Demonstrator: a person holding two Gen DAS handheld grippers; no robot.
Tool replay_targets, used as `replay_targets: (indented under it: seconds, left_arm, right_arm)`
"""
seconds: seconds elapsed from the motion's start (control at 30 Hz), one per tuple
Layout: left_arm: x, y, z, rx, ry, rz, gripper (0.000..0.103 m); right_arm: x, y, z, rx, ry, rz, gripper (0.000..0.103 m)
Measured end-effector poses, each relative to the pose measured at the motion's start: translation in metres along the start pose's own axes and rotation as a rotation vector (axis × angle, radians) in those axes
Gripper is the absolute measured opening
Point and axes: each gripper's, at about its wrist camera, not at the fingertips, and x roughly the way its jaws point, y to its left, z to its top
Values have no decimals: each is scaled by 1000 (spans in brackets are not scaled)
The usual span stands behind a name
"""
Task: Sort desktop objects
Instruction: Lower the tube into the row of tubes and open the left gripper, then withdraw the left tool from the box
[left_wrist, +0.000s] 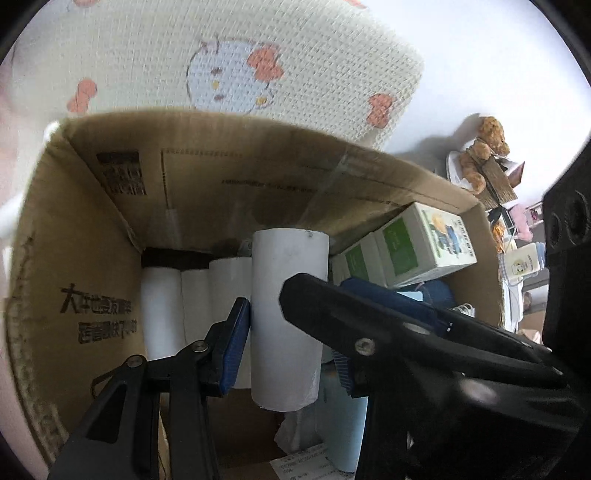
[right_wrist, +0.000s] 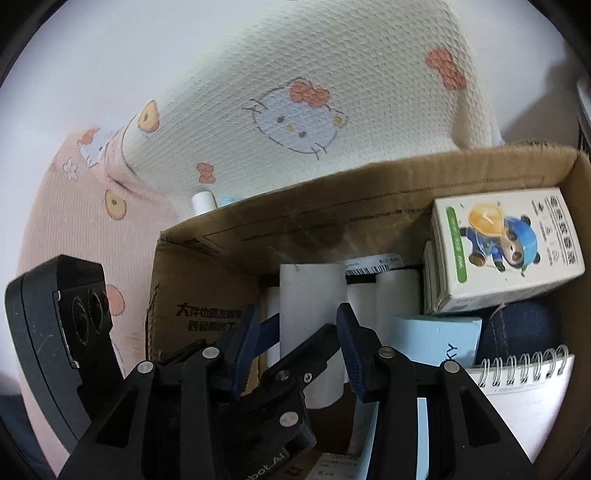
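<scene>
Left gripper (left_wrist: 284, 314) pinches the white paper roll (left_wrist: 288, 317), long axis upright at frame centre, above the brown cardboard box (left_wrist: 74, 229). Right gripper (right_wrist: 295, 336) straddles the roll, spread, not pressing.

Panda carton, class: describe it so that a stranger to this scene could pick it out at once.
Find the cardboard box in front of the cartoon-cat cushion. In its right corner, in the right wrist view, white-and-green cartons are stacked; the panda carton lies on top, alone showing a blue-clad panda with a yellow hat.
</scene>
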Motion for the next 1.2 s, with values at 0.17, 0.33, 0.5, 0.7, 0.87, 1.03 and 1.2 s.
replay_targets:
  seconds: [0.17,0.33,0.5,0.7,0.87,1.03,1.2]
  left_arm:
    - [14,12,0,-83,47,-26,45]
    - [24,13,0,-114,74,-53,45]
    - [26,13,-2,-113,78,-56,45]
    - [14,7,0,-67,34,-14,45]
    - [2,10,-1,-58,29,-23,45]
    - [-27,10,-6,15,-62,-25,29]
    - [-60,19,-7,21,-182,-83,18]
  right_arm:
    - [3,-2,2,8,13,-46,40]
    - [10,-5,6,30,40,-31,40]
    - [9,-9,8,43,41,-65,40]
    - [1,-9,6,39,24,-69,40]
    - [-3,-13,5,60,22,-62,40]
    - [-12,-14,0,71,14,-42,40]
    - [-26,-14,-4,66,-25,-82,41]
